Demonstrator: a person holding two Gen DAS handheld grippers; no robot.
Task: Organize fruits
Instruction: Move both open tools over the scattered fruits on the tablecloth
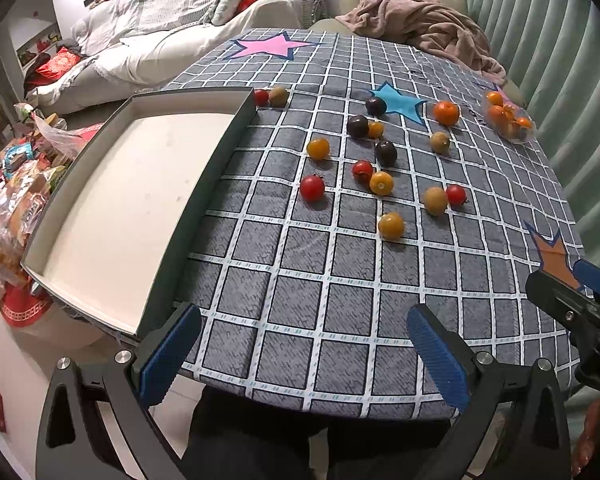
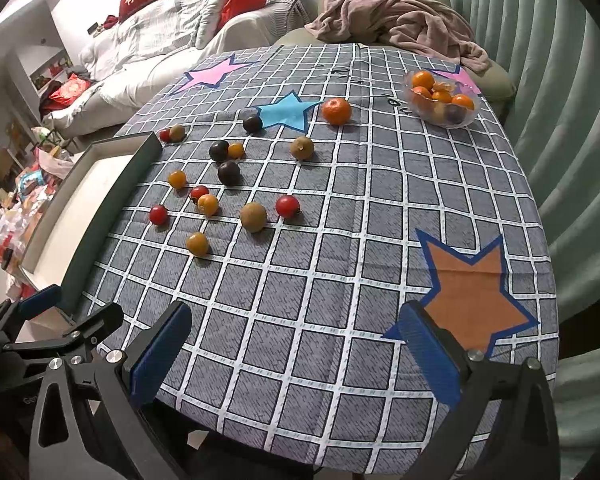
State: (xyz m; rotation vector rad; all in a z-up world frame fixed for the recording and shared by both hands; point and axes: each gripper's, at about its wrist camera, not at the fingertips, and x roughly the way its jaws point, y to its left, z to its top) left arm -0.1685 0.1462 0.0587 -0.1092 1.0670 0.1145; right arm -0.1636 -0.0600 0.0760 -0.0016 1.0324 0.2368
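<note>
Several small fruits lie loose mid-table: red tomatoes (image 1: 312, 188), yellow tomatoes (image 1: 391, 225), dark plums (image 1: 386, 152), brown kiwis (image 1: 435, 200) and a tangerine (image 1: 446, 113). The tangerine also shows in the right wrist view (image 2: 336, 111). A clear bowl (image 2: 440, 98) at the far right holds tangerines and a plum. An empty white tray (image 1: 140, 208) with dark walls sits at the table's left edge. My left gripper (image 1: 304, 354) is open and empty over the near edge. My right gripper (image 2: 296, 354) is open and empty, to its right.
The table (image 2: 300, 320) wears a grey checked cloth with star patches. A pink blanket (image 2: 396, 20) lies on the chair behind. A sofa with cushions (image 2: 160, 32) stands at the back left. Snack bags (image 1: 16, 184) are piled beyond the tray.
</note>
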